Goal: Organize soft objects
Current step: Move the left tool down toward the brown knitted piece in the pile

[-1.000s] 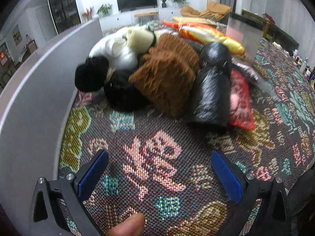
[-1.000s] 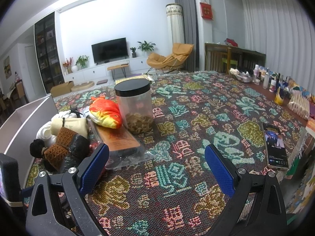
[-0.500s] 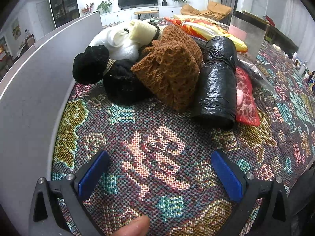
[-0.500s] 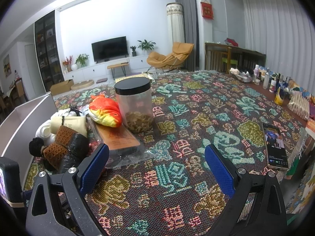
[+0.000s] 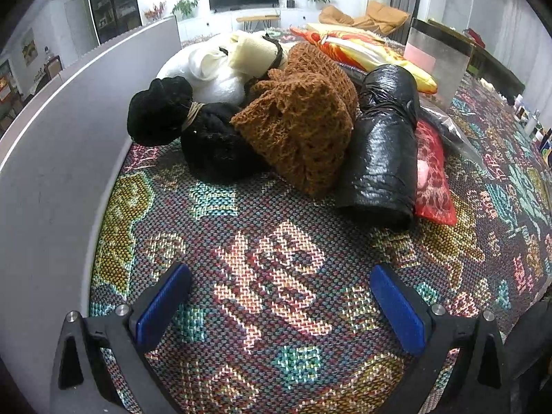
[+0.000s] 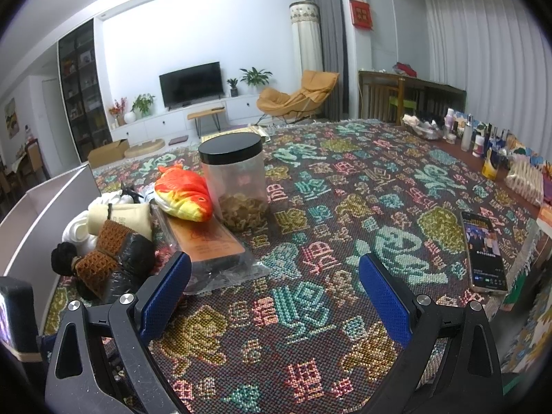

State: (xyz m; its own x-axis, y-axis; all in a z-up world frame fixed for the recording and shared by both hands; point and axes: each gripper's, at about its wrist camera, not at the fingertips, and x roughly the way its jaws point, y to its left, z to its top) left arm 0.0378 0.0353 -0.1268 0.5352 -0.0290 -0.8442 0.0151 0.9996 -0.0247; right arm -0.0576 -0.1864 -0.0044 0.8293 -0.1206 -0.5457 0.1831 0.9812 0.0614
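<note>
A heap of soft things lies on the patterned cloth ahead of my left gripper, which is open and empty. The heap holds a brown knitted piece, a black fuzzy bundle, a white and cream bundle, a black plastic roll, a red patterned pouch and an orange fish plush. My right gripper is open and empty over the cloth, with the heap at its left and the fish plush behind.
A grey box wall rises left of the heap. A clear jar with a black lid and a flat wrapped packet stand beside the plush. A phone lies at right. Bottles line the far right edge.
My left gripper has moved closer to the heap, which looks larger now. The fingertip at the bottom edge is gone from view. The right gripper has barely moved.
</note>
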